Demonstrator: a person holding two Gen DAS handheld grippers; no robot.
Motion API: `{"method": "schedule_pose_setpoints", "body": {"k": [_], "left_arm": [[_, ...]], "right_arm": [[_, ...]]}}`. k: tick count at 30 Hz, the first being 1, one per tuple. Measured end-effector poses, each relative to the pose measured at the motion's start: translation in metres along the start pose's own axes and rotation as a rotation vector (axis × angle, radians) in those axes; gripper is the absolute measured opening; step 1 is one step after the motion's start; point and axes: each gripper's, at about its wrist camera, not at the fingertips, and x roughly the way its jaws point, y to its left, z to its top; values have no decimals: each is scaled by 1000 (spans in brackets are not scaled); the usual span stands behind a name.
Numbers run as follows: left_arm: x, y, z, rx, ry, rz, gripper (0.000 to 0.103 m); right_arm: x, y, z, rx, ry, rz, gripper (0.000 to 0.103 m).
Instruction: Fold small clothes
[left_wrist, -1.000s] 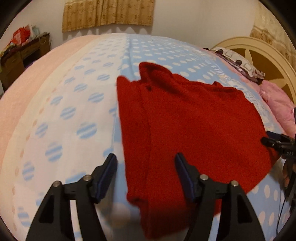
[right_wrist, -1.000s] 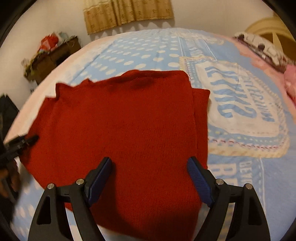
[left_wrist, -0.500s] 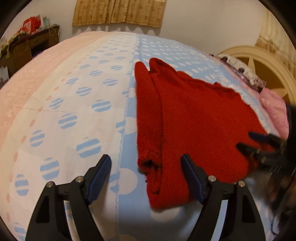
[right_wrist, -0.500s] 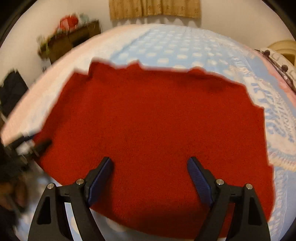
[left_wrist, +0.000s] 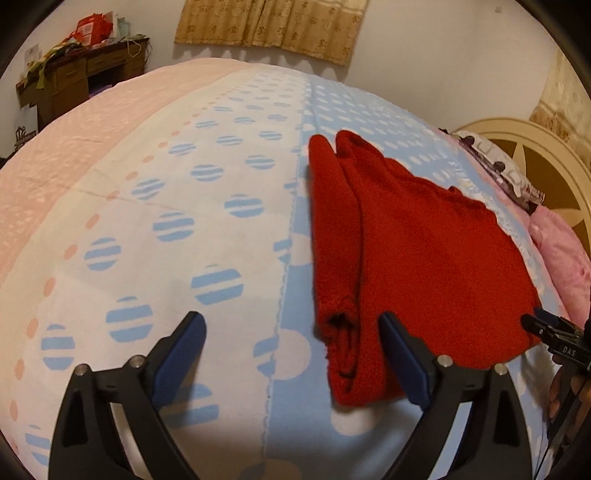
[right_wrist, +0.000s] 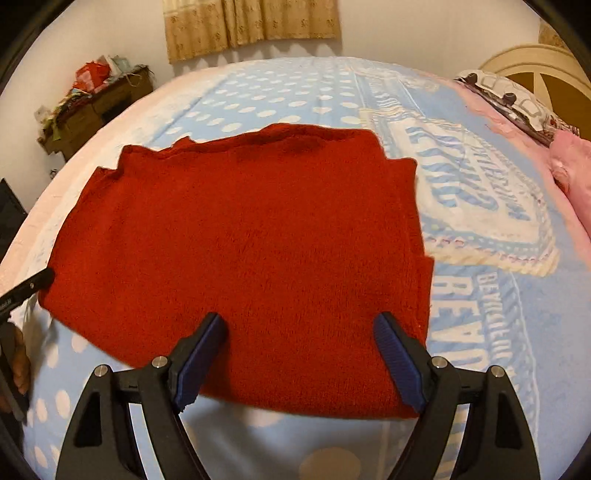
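Both grippers hang spread and empty over the bed: the left gripper (left_wrist: 291, 354) has one blue pad above bare blanket and the other at the near left corner of the red sweater (right_wrist: 251, 251), while the right gripper (right_wrist: 299, 350) straddles the garment's near hem, its fingers wide apart with red knit showing between them.

That sweater lies flat on the blue polka-dot blanket (left_wrist: 221, 206), already gathered into a rough rectangle. Along its left side a sleeve (left_wrist: 332, 236) is folded lengthwise over the body, its cuff opening toward the left wrist camera. A narrower strip of red peeks out along the right edge in the right wrist view.

It looks like a thick, fuzzy knit, so I judge it soft and limp, light enough to lift by two corners, and grippy rather than slippery; it should sag and stretch if taken by a single layer. The doubled edges are the better hold: the near hem corners, pinched through all layers so the tucked sleeve comes along and does not slide out. The soft bedding beneath will give, so a shallow scoop under the hem seems wiser than pressing straight down.

Farther out sit a pink pillow (left_wrist: 565, 254), a cream headboard (left_wrist: 554, 155), and a cluttered wooden desk (left_wrist: 74, 77) under tan curtains (right_wrist: 251, 26).
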Motion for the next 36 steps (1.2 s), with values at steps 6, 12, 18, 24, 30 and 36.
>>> {"method": "schedule_pose_setpoints", "body": {"k": [6, 12, 18, 24, 30, 36], "left_arm": [[3, -3, -1, 36, 12, 15, 103], [-1, -4, -3, 48, 29, 17, 103], [-6, -4, -3, 43, 42, 5, 103], [-17, 1, 0, 54, 57, -25, 103], [-32, 31, 10, 41, 31, 24, 103], [-34, 62, 14, -6, 22, 77, 103]], "right_arm": [[-7, 2, -13, 19, 18, 19, 84], [-26, 20, -17, -27, 10, -67, 84], [-40, 66, -16, -159, -29, -51, 84], [-43, 126, -14, -329, -83, -40, 84], [-44, 186, -17, -497, -150, -6, 84], [-37, 220, -20, -559, -162, 20, 84]]}}
